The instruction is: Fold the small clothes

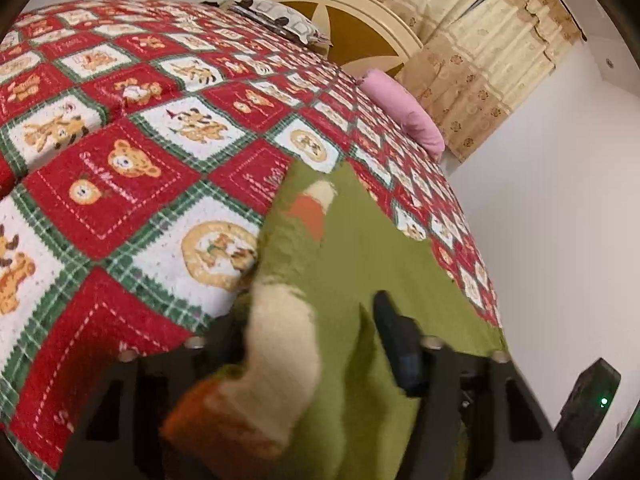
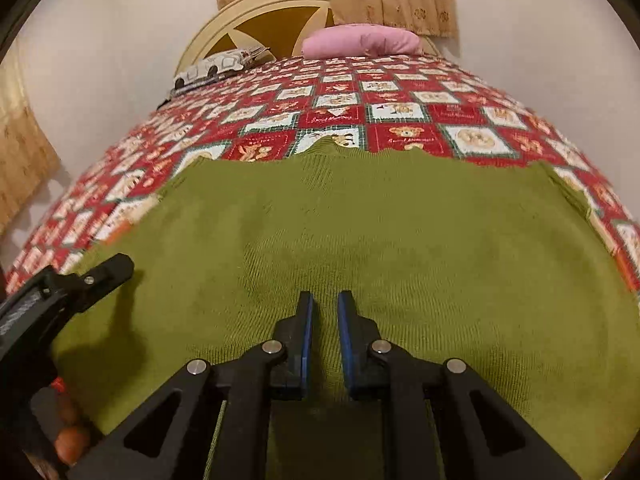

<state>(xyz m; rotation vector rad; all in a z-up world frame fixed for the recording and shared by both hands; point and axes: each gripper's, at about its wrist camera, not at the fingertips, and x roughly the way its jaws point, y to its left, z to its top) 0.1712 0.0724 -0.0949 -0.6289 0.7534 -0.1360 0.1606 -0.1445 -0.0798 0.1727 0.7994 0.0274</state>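
A green knitted sweater [image 2: 360,220] lies spread flat on the red, white and green bear-print bedspread [image 2: 400,116]. My right gripper [image 2: 325,298] hovers over its near middle, blue pads almost together and nothing between them. In the left wrist view one sleeve [image 1: 280,340], cream with an orange cuff, rises between the jaws of my left gripper [image 1: 312,308] and hides its left finger. The right finger [image 1: 396,344] rests on the green sweater [image 1: 380,240]. I cannot see whether the pads press the sleeve. In the right wrist view the left gripper [image 2: 108,272] is at the sweater's left edge.
A pink pillow [image 2: 360,42] and a patterned pillow [image 2: 220,66] lie at the cream headboard [image 2: 260,20]. Beige curtains [image 1: 480,40] hang behind. The bed's edge drops off toward a white wall, where a dark device with a green light [image 1: 588,400] stands.
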